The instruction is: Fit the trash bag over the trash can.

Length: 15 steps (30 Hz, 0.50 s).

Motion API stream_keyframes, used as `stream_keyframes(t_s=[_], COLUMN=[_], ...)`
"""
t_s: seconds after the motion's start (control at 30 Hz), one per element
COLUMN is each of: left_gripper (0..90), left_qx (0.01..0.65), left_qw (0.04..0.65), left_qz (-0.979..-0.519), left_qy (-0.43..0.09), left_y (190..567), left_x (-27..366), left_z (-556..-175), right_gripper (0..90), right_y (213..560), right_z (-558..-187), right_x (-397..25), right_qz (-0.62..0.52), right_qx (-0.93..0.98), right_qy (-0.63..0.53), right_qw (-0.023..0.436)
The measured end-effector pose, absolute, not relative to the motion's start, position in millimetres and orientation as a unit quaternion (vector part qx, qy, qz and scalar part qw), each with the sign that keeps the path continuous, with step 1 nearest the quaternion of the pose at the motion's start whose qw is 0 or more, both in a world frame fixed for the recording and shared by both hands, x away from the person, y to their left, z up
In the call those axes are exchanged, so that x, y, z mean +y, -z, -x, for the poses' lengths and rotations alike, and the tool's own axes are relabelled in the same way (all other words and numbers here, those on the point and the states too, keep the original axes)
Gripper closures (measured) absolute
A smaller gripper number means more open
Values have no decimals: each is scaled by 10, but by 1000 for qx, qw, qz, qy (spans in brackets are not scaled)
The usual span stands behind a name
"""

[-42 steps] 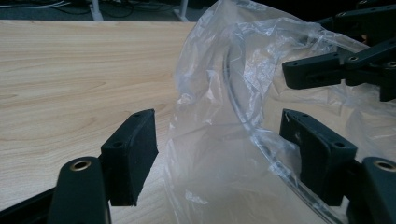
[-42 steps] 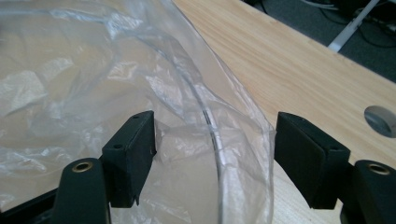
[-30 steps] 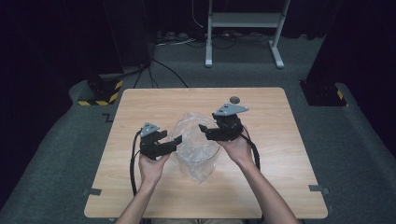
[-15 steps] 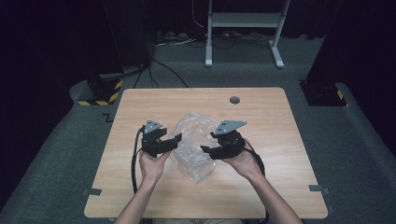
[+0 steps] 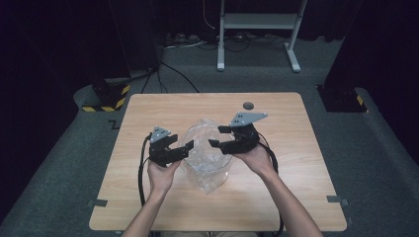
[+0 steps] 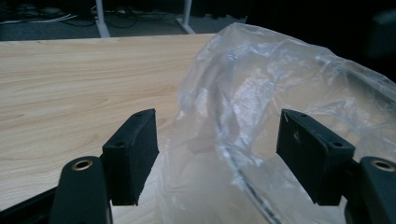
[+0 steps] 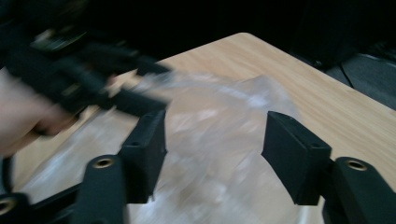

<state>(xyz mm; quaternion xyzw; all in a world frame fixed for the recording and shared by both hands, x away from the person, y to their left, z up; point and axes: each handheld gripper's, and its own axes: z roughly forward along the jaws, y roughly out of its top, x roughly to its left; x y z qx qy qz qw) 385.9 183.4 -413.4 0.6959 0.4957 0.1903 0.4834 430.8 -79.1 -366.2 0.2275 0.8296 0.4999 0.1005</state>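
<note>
- Clear plastic bag (image 5: 205,155) lies crumpled mid-table (image 5: 296,197), between both grippers.
- Left gripper (image 6: 217,149): jaws wide, straddling the bag's edge, nothing clamped.
- Right gripper (image 7: 212,154): jaws wide, poised over the film.
- Judged step: approach to grasp; next, each must close on a single rim layer.

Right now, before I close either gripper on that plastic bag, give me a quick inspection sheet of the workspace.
Surface: wooden table, bare apart from the items below.
Job's things: clear plastic bag, crumpled, mid-table between both grippers.
Clutter: small dark round spot near the far edge; cannot tell what it is.
Grippers: left gripper open, bag film between its jaws; right gripper open, facing the bag.
Cables: black cable trails from the left gripper; floor cables beyond the table.
Surroundings: white stand, yellow-black striped block, grey carpet, dark curtains.
</note>
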Motion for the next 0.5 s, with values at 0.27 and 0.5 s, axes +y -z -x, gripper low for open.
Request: stream_keyframes(t_s=[0.27, 0.5], left_gripper=[293, 300], left_qx=[492, 496], left_qw=[484, 477], left_qz=[-700, -703], left_qy=[-185, -179], left_y=[4163, 4247], left_x=[1801, 1814], left_z=[-3835, -3839], right_gripper=[594, 712], right_y=[3704, 3865], right_z=[-4779, -4971], right_x=[-646, -643], right_qz=[-288, -310], right_qx=[819, 817], right_qy=[-477, -469], right_qw=[135, 128])
